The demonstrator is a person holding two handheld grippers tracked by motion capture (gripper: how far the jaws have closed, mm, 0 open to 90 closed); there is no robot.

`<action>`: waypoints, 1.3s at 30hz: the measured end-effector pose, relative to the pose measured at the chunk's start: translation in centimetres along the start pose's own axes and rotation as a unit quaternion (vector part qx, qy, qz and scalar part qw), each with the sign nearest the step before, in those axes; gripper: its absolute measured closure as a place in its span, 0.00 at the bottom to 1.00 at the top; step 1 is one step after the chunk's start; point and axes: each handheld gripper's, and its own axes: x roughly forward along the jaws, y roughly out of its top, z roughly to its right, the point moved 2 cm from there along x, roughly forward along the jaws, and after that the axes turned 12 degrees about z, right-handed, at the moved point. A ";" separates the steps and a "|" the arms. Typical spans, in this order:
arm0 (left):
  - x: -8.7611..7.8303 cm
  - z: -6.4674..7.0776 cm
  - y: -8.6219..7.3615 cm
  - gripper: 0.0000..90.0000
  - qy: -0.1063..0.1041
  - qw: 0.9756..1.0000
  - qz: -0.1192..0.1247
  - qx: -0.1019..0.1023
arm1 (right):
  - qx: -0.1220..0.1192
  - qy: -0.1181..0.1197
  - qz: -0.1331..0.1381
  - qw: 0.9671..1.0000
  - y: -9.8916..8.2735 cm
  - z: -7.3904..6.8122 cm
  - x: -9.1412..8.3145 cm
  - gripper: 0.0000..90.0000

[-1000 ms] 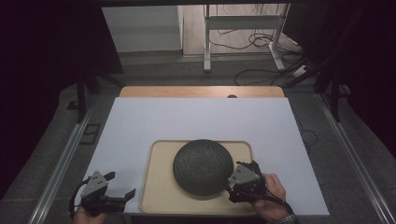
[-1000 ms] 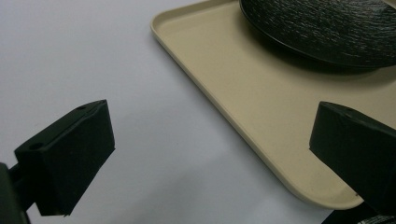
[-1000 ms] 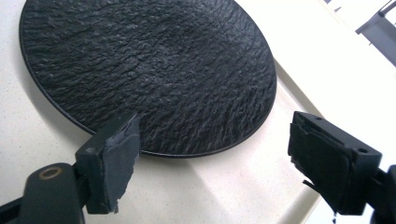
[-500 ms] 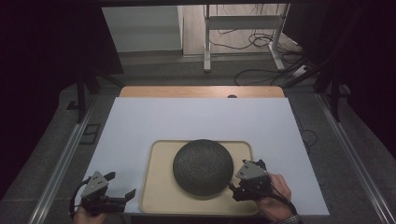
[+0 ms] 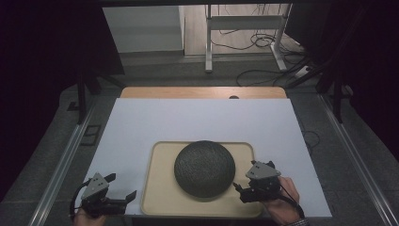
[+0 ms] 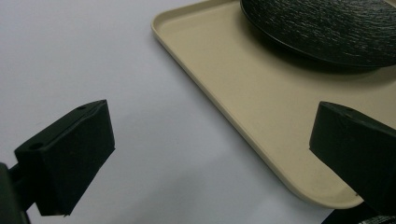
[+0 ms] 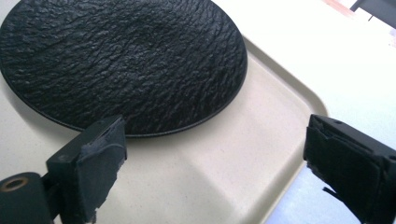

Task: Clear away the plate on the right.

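A round black plate [image 5: 204,168] with a bumpy top is seen lying on a flat tan tray [image 5: 162,197]. The tray is set on a big white sheet [image 5: 188,117] that is spread over the table, near the edge where the person sits. In the high view, the right gripper [image 5: 239,190] is held in a hand [image 5: 282,209] just beside the right side of the plate, over the tray's right part. Its jaws have just been opening and are now spread wide, and nothing is held between them. In the right gripper view, the plate [image 7: 121,65] is seen just past the left jaw, with bare tray [image 7: 210,177] below the gap. The plate is not touched by either jaw. The left gripper [image 5: 121,187] is held low at the left of the tray, above the white sheet. Its jaws are also spread wide and nothing is held in them. In the left gripper view, the tray's corner [image 6: 261,116] is seen between the jaws, and the plate's edge [image 6: 327,28] is seen farther off at the top.
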 end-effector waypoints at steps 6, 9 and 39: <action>0.0 0.0 0.0 0.00 0.000 1.000 0.000 -0.001 | 0.010 -0.006 0.005 1.000 -0.5 0.6 -0.6 0.04; 0.0 0.0 0.0 0.00 0.000 1.000 0.000 -0.001 | 0.014 -0.007 0.007 1.000 -0.7 0.8 -0.8 0.03; 0.0 0.0 0.0 0.00 -0.001 1.000 0.000 -0.001 | 0.054 -0.039 0.036 0.997 -2.3 2.8 -3.3 0.00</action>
